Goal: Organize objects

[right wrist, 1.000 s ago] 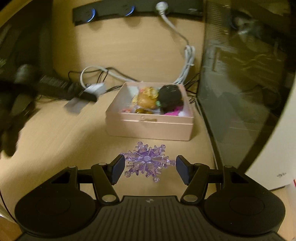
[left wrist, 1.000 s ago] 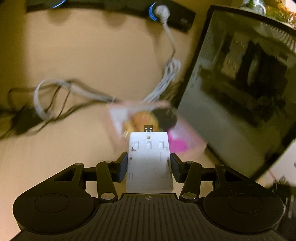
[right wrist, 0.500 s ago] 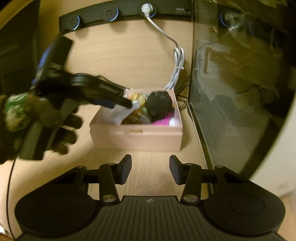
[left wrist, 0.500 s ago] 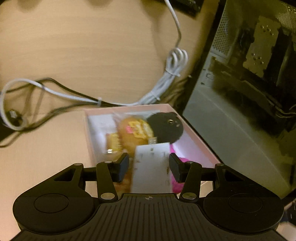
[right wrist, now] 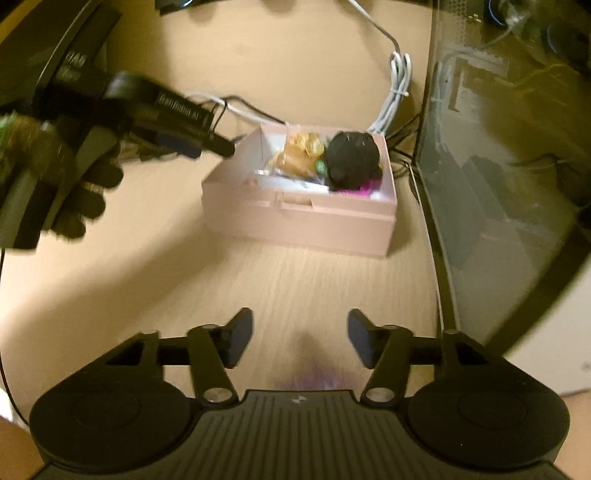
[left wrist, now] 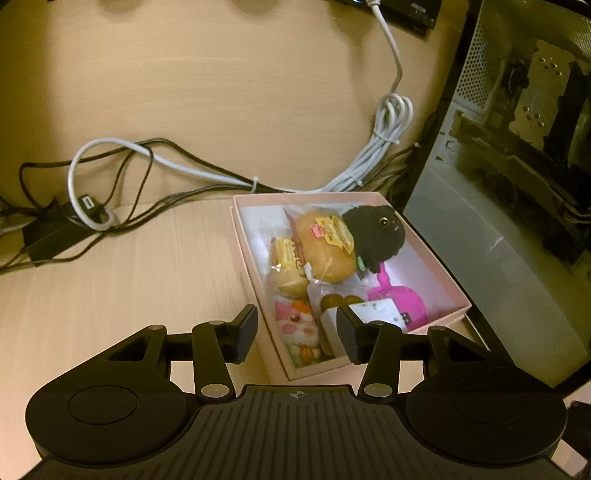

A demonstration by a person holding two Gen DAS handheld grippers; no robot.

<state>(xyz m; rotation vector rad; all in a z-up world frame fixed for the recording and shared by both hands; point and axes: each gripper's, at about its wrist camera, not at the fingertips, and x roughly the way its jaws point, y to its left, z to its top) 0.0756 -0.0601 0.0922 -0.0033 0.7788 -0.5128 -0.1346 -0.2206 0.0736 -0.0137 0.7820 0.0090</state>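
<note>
A pink open box (left wrist: 306, 195) stands on the wooden desk, with a black plush (left wrist: 376, 236), wrapped bread (left wrist: 325, 251) and small toys inside. My left gripper (left wrist: 297, 328) hovers open over the box's near left corner. The white plug-like piece (left wrist: 380, 310) lies inside the box behind the right finger, free of the pads. In the right wrist view the box (right wrist: 295, 218) is ahead, and the left gripper (right wrist: 221, 146) reaches in from the left in a gloved hand (right wrist: 74, 192). My right gripper (right wrist: 301, 339) is opening with nothing between its pads. A blurred purple snowflake (right wrist: 314, 374) lies on the desk below it.
A computer case with a glass side (left wrist: 498, 184) stands close to the right of the box. White and black cables (left wrist: 221, 177) trail behind the box to a black adapter (left wrist: 48, 236) at the left. A power strip (left wrist: 406, 11) runs along the back.
The left gripper came down over the box and the white piece left its jaws for the box. The right jaws narrowed, then spread, and the snowflake now shows close to the gripper body.
</note>
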